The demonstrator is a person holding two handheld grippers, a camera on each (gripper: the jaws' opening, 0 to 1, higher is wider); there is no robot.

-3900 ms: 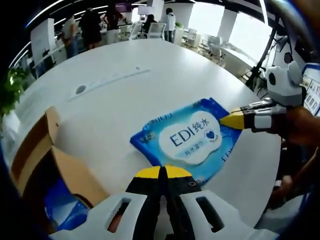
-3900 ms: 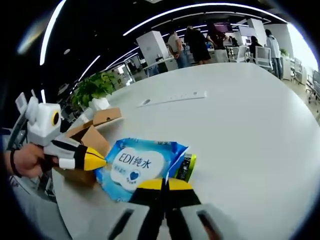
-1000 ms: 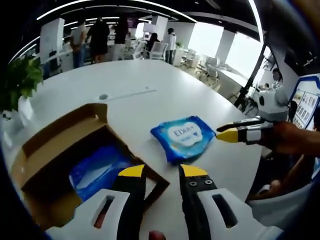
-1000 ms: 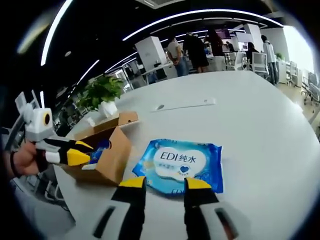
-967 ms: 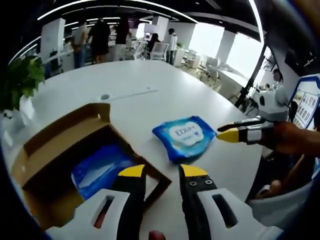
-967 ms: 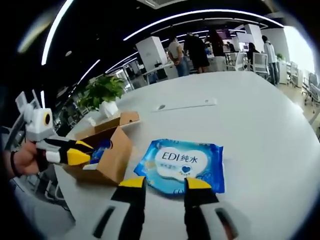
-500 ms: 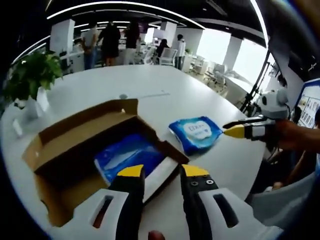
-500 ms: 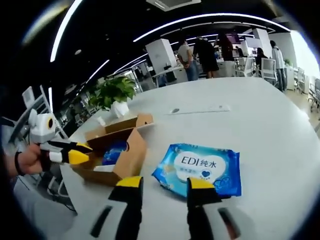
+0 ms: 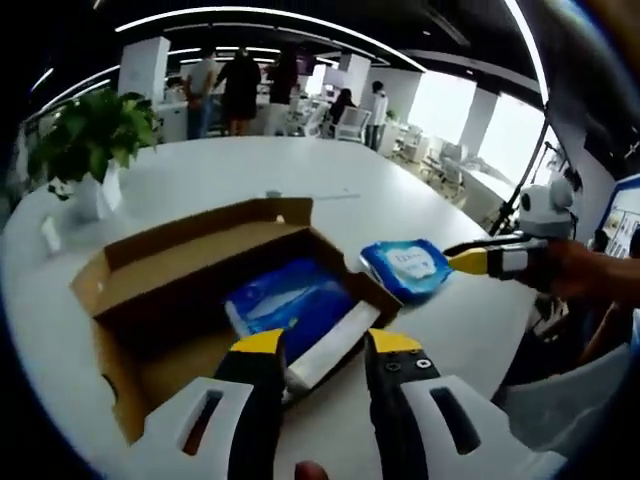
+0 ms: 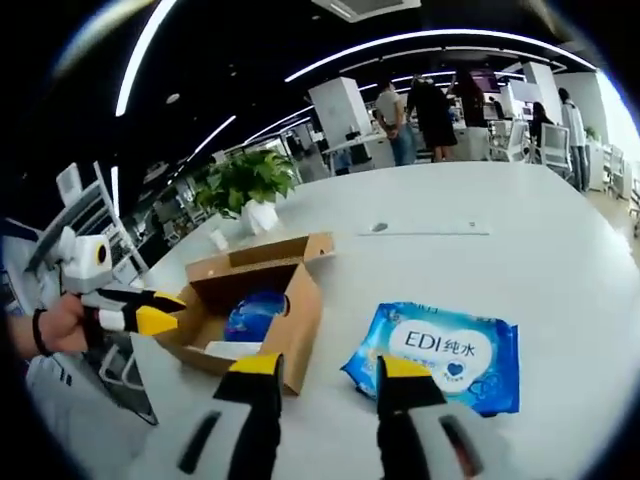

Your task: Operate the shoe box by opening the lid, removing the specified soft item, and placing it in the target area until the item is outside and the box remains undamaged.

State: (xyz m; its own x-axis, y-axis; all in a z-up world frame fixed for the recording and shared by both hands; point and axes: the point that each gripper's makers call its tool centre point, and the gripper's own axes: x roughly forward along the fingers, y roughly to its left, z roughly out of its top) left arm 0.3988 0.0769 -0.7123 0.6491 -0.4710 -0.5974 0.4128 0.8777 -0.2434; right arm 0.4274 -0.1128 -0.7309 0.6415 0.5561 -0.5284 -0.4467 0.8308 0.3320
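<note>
An open brown cardboard shoe box (image 9: 190, 262) (image 10: 262, 300) stands on the white round table (image 9: 200, 190), lid flap folded back, with a blue soft pack (image 9: 290, 298) (image 10: 248, 312) lying inside. A second blue wet-wipe pack (image 9: 405, 268) (image 10: 445, 350) lies flat on the table beside the box. My left gripper (image 9: 320, 350) is open just before the box's near edge, holding nothing; it also appears at the left of the right gripper view (image 10: 150, 310). My right gripper (image 10: 325, 375) is open, pulled back from the wipe pack; it also appears in the left gripper view (image 9: 480, 260), its tip by the pack.
A potted plant (image 9: 95, 140) (image 10: 245, 185) stands at the table's far side. A flush cable cover (image 10: 430, 232) sits in the tabletop. People stand by desks in the background (image 9: 225, 90). A person's hand (image 9: 590, 280) grips the right tool.
Both views have drawn back and swung toward the box, so box and plant show more fully. The wipe pack, once between shut jaws, lies released on the table; both grippers are open.
</note>
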